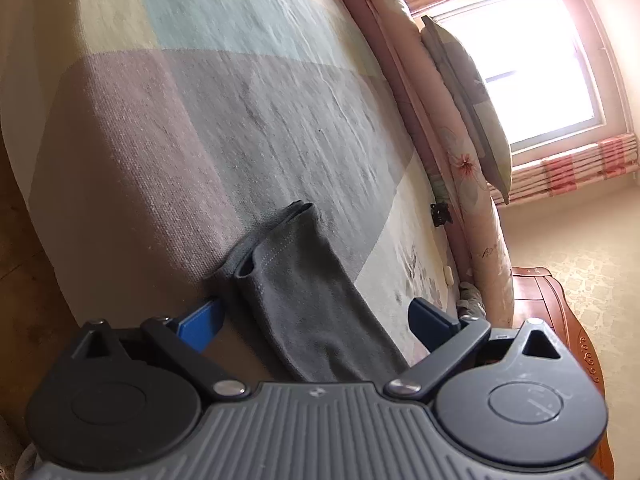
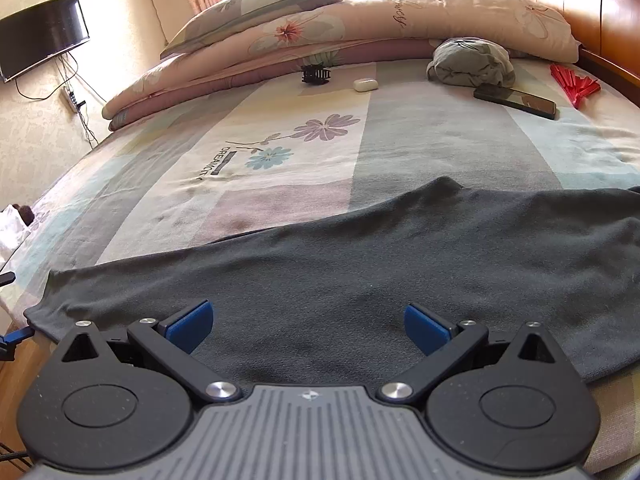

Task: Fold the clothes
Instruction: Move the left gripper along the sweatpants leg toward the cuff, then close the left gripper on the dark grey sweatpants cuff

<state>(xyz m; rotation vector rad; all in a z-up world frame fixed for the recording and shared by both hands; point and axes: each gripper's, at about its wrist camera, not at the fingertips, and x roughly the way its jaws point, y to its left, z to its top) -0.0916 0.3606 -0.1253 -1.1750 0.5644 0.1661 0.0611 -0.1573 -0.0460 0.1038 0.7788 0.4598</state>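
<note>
Left gripper (image 1: 314,322): fingers spread wide, holding nothing, one on each side of the garment's narrow end.
Right gripper (image 2: 308,326): fingers also wide, empty, above the cloth.
Dark grey garment (image 2: 360,264): lies flat along the near edge of the bed (image 2: 400,152).
Behind: phone (image 2: 516,101), hair clip (image 2: 316,74).

One word reads clearly: "DREAMCITY", in dark capitals on the bed sheet (image 2: 280,152), printed on the cream panel beside the blue flower (image 2: 269,158) and below the purple flower (image 2: 326,127), running sideways toward 7 o'clock in the right wrist view. Its last letters are faint. A cursive word is printed on the folded quilt (image 2: 400,16) at 12 o'clock, too distorted to read. The same script shows on the quilt in the left wrist view, also unreadable.
</note>
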